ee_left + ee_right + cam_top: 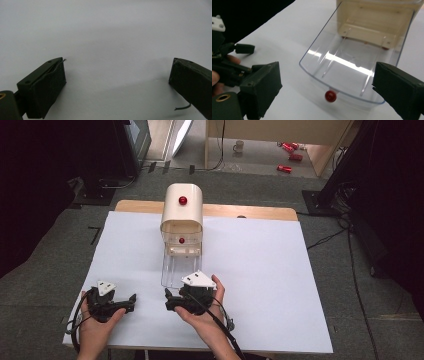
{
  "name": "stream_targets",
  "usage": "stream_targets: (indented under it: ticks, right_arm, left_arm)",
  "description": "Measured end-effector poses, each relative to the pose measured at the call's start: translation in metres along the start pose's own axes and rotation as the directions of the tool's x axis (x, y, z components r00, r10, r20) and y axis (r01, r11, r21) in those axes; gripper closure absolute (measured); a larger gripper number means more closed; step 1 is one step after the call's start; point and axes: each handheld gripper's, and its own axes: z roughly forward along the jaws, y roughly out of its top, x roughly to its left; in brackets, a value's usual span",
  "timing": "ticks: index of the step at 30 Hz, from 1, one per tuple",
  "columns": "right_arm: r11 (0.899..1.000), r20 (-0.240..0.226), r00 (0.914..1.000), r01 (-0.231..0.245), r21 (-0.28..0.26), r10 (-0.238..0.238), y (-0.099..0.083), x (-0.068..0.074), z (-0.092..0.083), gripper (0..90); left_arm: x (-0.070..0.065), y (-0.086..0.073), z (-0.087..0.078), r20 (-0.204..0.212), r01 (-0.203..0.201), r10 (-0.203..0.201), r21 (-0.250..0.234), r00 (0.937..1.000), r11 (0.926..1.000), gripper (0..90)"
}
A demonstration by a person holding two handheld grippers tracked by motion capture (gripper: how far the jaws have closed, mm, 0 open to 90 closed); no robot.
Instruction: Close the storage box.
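**Clear drawer pulled out toward the right gripper**

A cream, round-topped box (182, 210) stood at the far middle of the white table sheet (280, 285), a red knob (183, 200) on its curved top. From its open front a clear plastic drawer (175, 267) was drawn out toward the person, its long axis running from the box straight back to the near edge of the table, its curved front wall pointing at the person.

The right gripper (170, 301) lay in the person's right hand (207, 312) just at the near end of that drawer, its grey plate overlapping the drawer's front in the high view. In the right gripper view the jaws stood wide apart, with nothing between them, and the drawer's front wall with its small red knob (330, 96) sat just ahead in the gap; the drawer's bare floor ran away from there to the cream box behind.

The left gripper (131, 301) rested on the sheet in the left hand (97, 325), off to the left of the drawer and apart from it. Its jaws too were spread wide over plain white sheet, gripping nothing.
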Motion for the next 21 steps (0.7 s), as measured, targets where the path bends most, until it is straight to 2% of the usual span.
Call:
stream_targets:
  ticks: [3, 9, 11, 13, 16, 21]
  right_arm:
    - [1.0, -0.009, 0.9999, -0.008, 0.005, 0.008, -0.01, 0.004, -0.001, 13.7]
    - [0.999, -0.031, 0.9989, -0.033, 0.012, 0.034, -0.024, 0.007, -0.001, 17.4]
    - [1.0, -0.034, 0.999, -0.029, 0.009, 0.029, -0.028, 0.008, -0.001, 18.9]
    - [0.999, -0.022, 0.9991, -0.035, -0.003, 0.035, -0.033, 0.01, 0.0, 25.1]
    - [0.999, -0.011, 0.9988, -0.048, -0.01, 0.048, -0.036, 0.01, 0.001, 29.1]
    - [0.998, 0.022, 0.9974, -0.068, -0.017, 0.068, -0.042, 0.009, 0.005, 44.2]
  left_arm:
    - [0.0, 0.0, 0.0, 0.0, 0.0, 0.0, 0.0, 1.0, 1.0, 0.6]
    - [0.0, 0.0, 0.0, 0.0, -0.001, 0.001, 0.001, 1.0, 1.0, 0.6]
    - [0.0, 0.0, 0.0, 0.0, 0.0, 0.0, 0.001, 1.0, 1.0, 0.6]
    - [0.0, 0.0, 0.0, 0.0, 0.0, 0.0, 0.001, 1.0, 1.0, 0.6]
    - [0.0, 0.0, 0.0, 0.0, 0.0, 0.0, 0.001, 1.0, 1.0, 0.6]
    - [0.0, 0.0, 0.0, 0.0, 0.001, -0.001, 0.001, 1.0, 1.0, 0.6]
